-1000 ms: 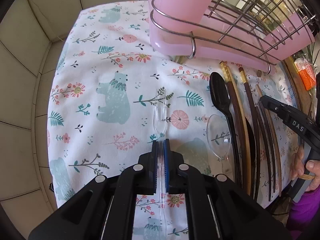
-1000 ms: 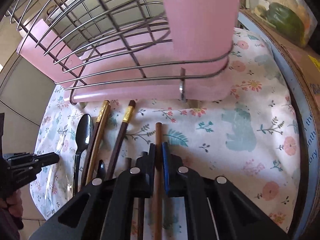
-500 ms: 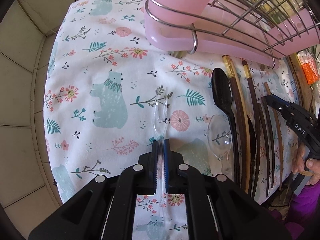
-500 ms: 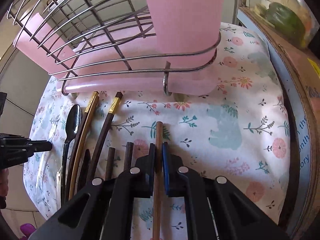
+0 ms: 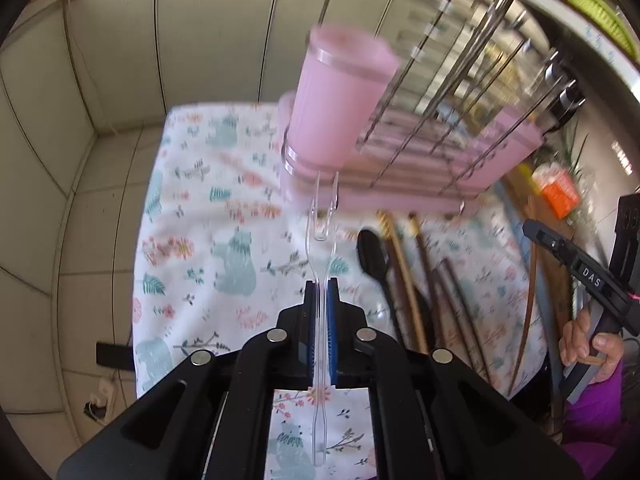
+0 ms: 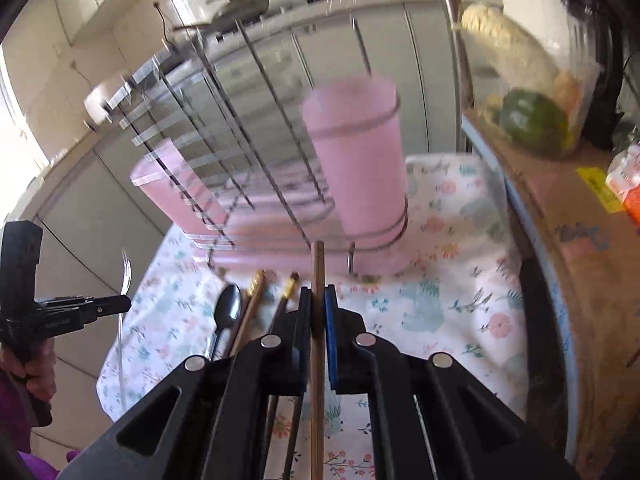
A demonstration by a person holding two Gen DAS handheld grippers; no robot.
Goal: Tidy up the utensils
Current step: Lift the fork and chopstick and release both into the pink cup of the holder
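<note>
My left gripper (image 5: 320,284) is shut on a clear plastic fork (image 5: 321,216), held in the air with its tines toward the pink utensil cup (image 5: 340,100) on the wire rack. My right gripper (image 6: 317,290) is shut on a brown wooden chopstick (image 6: 318,264), lifted and pointing at the pink cup (image 6: 356,160). On the floral cloth lie a black spoon (image 5: 374,258), gold-tipped chopsticks (image 5: 400,264) and dark chopsticks (image 5: 452,292). The left gripper with the fork (image 6: 126,272) shows at the left of the right wrist view.
The pink dish rack with wire dividers (image 5: 460,140) stands at the back of the cloth. A cardboard box (image 6: 568,240) with a bag of vegetables (image 6: 532,116) borders the cloth on the right. Tiled walls surround the cloth (image 5: 208,200).
Both grippers have risen and tilted up from the cloth, carrying the fork and the chopstick. The cup's rim has come into view in both cameras.
</note>
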